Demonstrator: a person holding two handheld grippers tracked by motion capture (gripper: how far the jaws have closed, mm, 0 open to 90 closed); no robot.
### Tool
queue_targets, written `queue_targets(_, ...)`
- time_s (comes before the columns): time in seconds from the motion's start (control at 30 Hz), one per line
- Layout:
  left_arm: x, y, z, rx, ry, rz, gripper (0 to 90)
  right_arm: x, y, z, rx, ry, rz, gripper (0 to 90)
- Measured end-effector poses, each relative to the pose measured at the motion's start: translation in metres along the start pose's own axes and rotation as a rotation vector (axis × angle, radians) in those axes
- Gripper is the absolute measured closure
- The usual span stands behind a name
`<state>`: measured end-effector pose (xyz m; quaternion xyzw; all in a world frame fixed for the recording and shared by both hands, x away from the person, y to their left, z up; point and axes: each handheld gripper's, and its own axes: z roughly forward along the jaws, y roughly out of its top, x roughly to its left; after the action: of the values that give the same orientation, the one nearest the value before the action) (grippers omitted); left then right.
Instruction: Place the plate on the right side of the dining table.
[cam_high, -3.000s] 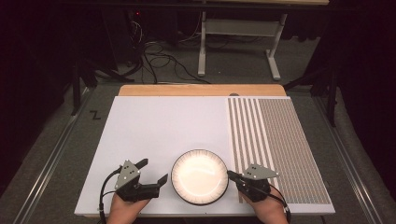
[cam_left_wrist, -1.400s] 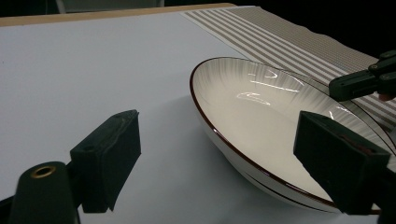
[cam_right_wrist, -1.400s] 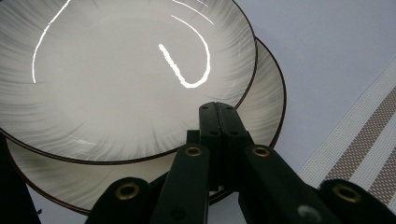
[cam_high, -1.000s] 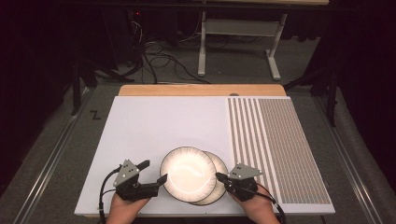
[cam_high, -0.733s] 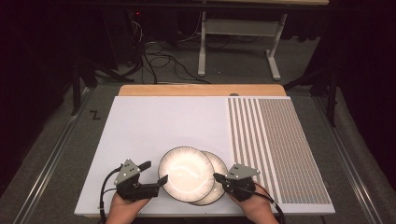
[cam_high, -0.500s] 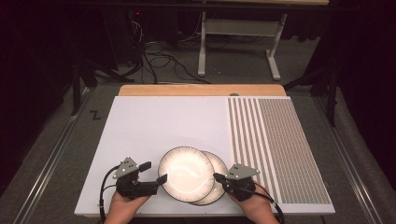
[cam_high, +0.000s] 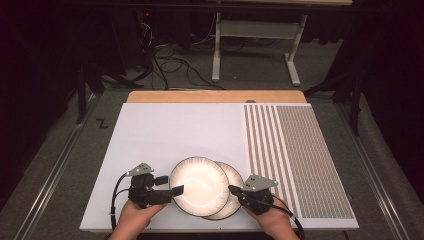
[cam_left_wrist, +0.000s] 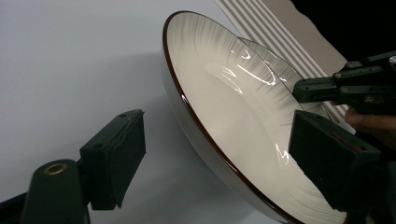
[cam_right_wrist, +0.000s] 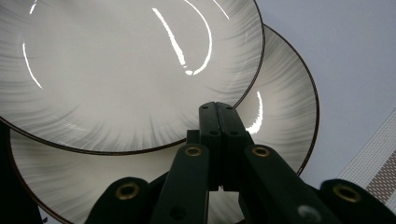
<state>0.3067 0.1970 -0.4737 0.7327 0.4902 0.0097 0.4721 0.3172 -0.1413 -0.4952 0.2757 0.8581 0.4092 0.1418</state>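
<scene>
High view: two stacked plates lay at the near edge of the white table (cam_high: 165, 130), just left of the striped mat (cam_high: 300, 160). The upper plate (cam_high: 199, 185) was shifted to the left and overlapped the lower plate (cam_high: 231, 202), whose right part showed as a crescent. The left gripper (cam_high: 176, 190) met the upper plate at its left rim; in the left gripper view its jaws stood apart, one pad (cam_left_wrist: 116, 156) below the rim and clear of it, the other over the inner face, so it was released rather than clamping, although whether the far pad touched the glaze could not be told. In that view the upper plate (cam_left_wrist: 233, 116) stood tilted on edge. The right gripper (cam_high: 233, 190) reached the right side of the stack; in the right gripper view its jaws were pressed flat together over the lower plate (cam_right_wrist: 280, 112), and no rim could be seen between them.

Judged risk: with the left jaws unclenched, the tilted upper plate had little to hold it and could slide back or drop onto the lower one, chipping the glazed rims. The stack sat close to the near table edge, so a sideways push could carry a plate off it.
</scene>
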Motion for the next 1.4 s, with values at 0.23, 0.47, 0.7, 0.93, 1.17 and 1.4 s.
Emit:
queue_targets(0.23, -0.001, 0.007, 0.004, 0.063, -0.004, -0.050, 27.2, 0.000, 0.000, 0.000, 0.002, 0.000, 0.004, 90.0)
queue_targets(0.47, 0.004, 0.010, 0.013, 0.143, -0.067, -0.165, 36.8, -0.001, 0.000, 0.000, 0.004, 0.001, 0.001, 90.0)
queue_targets(0.7, 0.004, 0.011, 0.017, 0.170, -0.060, -0.180, 48.3, -0.001, 0.000, 0.001, 0.004, 0.002, 0.002, 90.0)
queue_targets(0.93, 0.005, 0.012, 0.019, 0.178, -0.040, -0.196, 57.8, -0.001, 0.000, 0.001, 0.004, 0.002, 0.000, 90.0)
queue_targets(1.17, 0.009, 0.013, 0.018, 0.192, -0.059, -0.234, 61.7, 0.000, 0.000, 0.001, 0.009, 0.003, 0.001, 90.0)
queue_targets(1.4, 0.013, 0.011, 0.018, 0.186, -0.060, -0.246, 69.4, 0.000, 0.000, 0.001, 0.009, 0.001, -0.004, 90.0)
